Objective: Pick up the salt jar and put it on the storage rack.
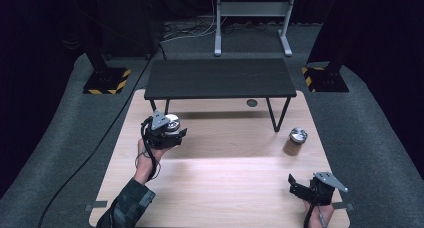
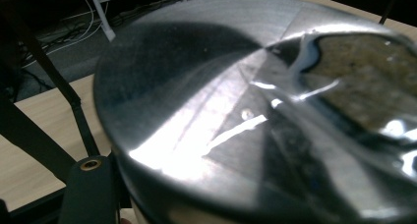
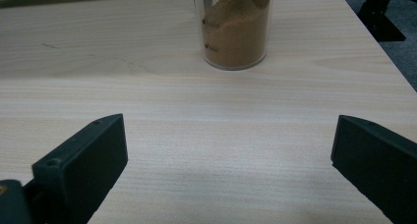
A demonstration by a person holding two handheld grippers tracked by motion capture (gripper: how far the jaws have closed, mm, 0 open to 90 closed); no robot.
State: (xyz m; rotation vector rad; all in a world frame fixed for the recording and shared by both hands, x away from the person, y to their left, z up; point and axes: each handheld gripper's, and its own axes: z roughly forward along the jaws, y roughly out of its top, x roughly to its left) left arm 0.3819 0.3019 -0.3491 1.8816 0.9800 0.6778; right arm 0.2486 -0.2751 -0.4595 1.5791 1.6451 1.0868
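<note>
Item: jar (image 1: 295, 141) of brown powder, clear wall, shiny metal lid; stands upright near the tabletop (image 1: 220, 188) right edge. Likely light, rigid, slippery; best taken around the wall below the lid.

Second jar (image 1: 171, 123), same lid, toward the left edge, pinched in the left tool (image 1: 167, 132).

Right tool (image 1: 305, 187), near right corner: jaws spread, empty.

Light wooden table (image 1: 220, 188): carries all items below.
Small black shelf-table on thin legs (image 1: 220, 78): stands on the far half.
Clear jar of brown powder with metal lid (image 1: 295, 141): right side, in front of the shelf's right leg.
Left gripper (image 1: 167, 130): left of centre, closed round a second metal-lidded jar (image 2: 255, 111).
Right gripper (image 1: 300, 185): near right corner, jaws wide apart, jar beyond them.
</note>
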